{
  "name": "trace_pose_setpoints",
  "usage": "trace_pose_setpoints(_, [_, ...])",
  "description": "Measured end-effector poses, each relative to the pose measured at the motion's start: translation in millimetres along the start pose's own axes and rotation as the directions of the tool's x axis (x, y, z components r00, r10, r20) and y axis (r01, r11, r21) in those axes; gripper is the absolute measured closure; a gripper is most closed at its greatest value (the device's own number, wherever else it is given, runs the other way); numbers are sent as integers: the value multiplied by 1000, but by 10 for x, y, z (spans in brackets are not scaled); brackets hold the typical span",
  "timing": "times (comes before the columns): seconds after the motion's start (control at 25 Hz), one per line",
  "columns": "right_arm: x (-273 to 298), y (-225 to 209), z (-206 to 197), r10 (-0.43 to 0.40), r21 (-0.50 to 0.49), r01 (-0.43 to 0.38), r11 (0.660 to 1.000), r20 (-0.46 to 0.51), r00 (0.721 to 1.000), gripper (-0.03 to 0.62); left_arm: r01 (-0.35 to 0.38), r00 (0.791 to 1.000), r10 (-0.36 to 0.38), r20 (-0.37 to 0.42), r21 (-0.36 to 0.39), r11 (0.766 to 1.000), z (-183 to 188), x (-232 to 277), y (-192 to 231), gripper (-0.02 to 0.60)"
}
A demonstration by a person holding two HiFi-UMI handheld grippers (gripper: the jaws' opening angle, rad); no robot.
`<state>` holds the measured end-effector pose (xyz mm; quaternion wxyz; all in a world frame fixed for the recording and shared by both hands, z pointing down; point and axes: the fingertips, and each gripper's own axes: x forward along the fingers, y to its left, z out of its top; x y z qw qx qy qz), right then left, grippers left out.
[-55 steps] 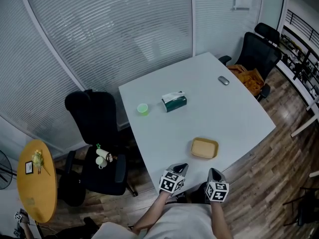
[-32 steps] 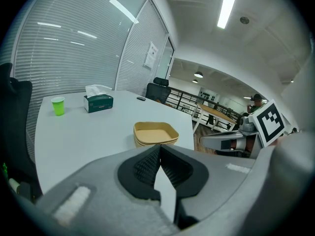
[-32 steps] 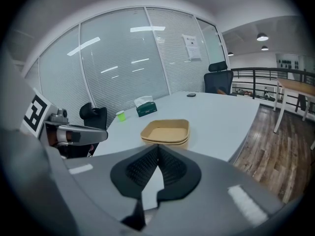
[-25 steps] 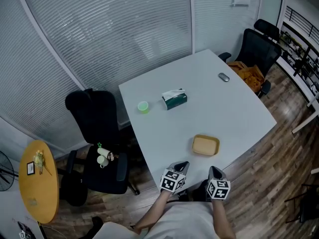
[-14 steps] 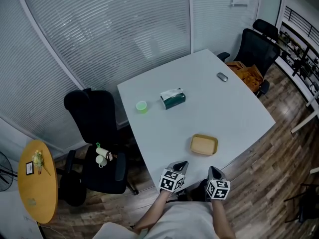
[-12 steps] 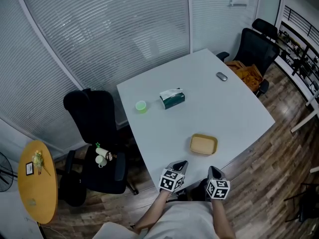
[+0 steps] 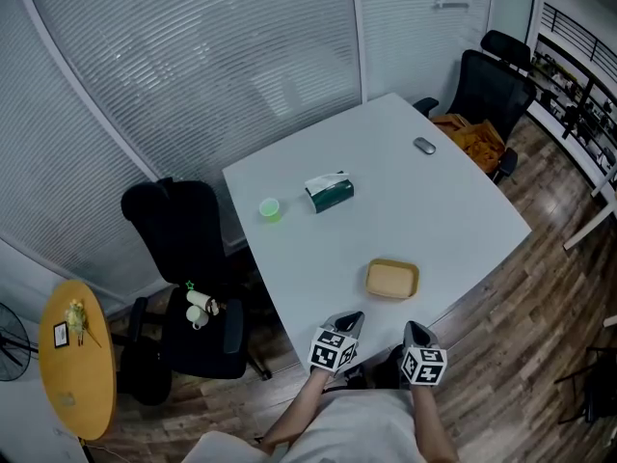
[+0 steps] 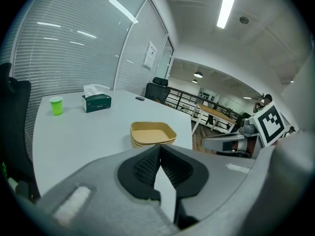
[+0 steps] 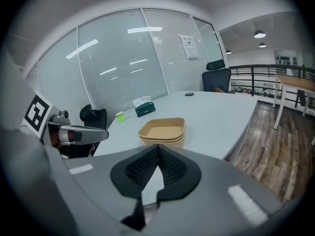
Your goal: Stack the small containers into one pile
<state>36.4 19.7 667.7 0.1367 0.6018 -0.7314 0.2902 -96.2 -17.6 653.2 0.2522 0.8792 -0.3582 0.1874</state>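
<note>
I see the tan containers (image 7: pixel 392 279) nested in one pile on the white table (image 7: pixel 434 201). My left claw (image 7: pixel 352 321) and right claw (image 7: pixel 413 330) hang on my side of that pile, apart from it. Both are clenched, with nothing between the jaws. Beyond the pile stand a green tissue box (image 7: pixel 329 191) and a green cup (image 7: pixel 270 209). Farther beyond lies a computer mouse (image 7: pixel 424 146).
</note>
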Motion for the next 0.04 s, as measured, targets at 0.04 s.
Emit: trace_pose_setpoints(0.04, [1,-10,13,0,1,0,1000,2,1000,592,0,1000,0,0,1,1000,8,9,-2,575])
